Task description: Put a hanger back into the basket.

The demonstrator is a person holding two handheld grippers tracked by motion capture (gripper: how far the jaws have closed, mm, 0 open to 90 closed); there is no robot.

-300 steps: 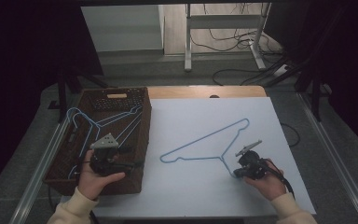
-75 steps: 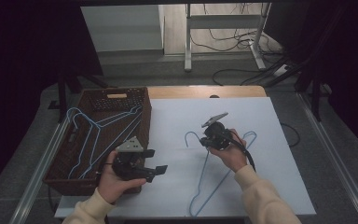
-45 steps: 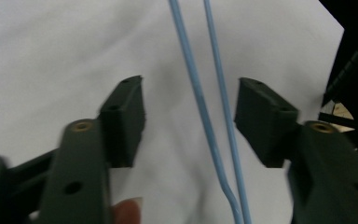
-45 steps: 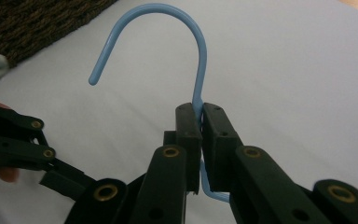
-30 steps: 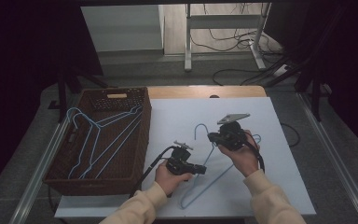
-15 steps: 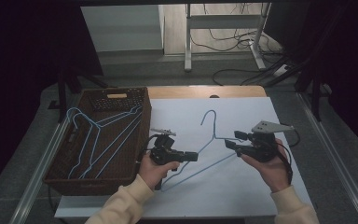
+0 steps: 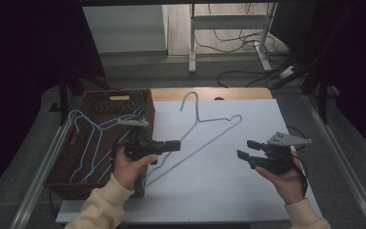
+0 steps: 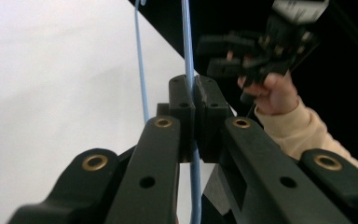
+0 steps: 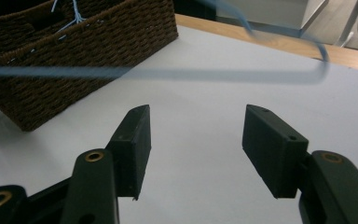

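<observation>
One blue hanger [image 7: 205, 136] is out over the white table [image 7: 248, 191], while others are lying in the wicker basket [image 7: 124, 95], so the sorting looks partway. The left gripper [image 7: 174, 144] is clamping its wire, forearm reaching in level. The right gripper [image 7: 244, 150] is hovering nearby, jaws apart, holding nothing.

We see the brown wicker basket [image 7: 102, 102] at the tabletop's [image 7: 228, 191] left, light-blue wire hangers [image 7: 88, 138] in it; another light-blue wire hanger [image 7: 205, 136] sits mid-table, right of it.
</observation>
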